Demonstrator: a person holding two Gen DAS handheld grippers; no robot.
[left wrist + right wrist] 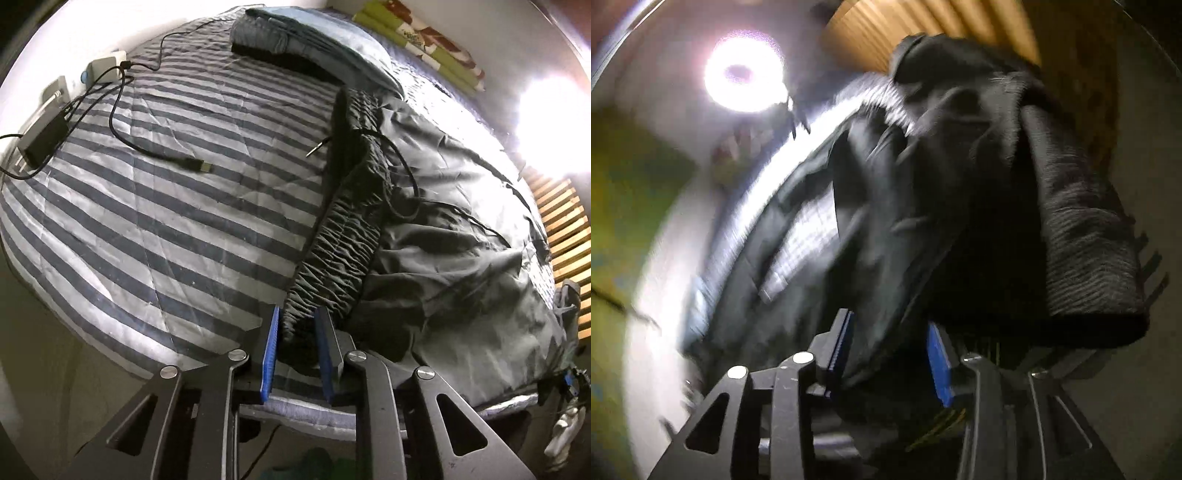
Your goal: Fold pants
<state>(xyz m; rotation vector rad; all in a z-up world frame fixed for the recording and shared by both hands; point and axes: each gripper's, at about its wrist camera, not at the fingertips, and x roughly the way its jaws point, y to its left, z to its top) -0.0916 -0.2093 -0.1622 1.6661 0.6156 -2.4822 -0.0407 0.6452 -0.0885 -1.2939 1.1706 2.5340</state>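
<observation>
Dark grey pants (443,206) lie spread on the right half of a striped bed cover (155,206). Their gathered elastic waistband (343,236) runs down the middle to my left gripper (297,314), whose blue pads (269,350) are shut on its near end. The right wrist view is blurred. There a bunch of the dark pants (923,206) fills the gap of my right gripper (889,321), shut on the cloth between its blue pads (940,365). A ribbed cuff (1089,240) hangs at the right.
A black charger (42,142), a white power strip (105,66) and a USB cable (192,164) lie on the left of the bed. A thin black cord (406,173) crosses the pants. Folded blue-grey bedding (280,33) is at the head. Wooden slats (565,236) and a glaring lamp (744,79) are on the right.
</observation>
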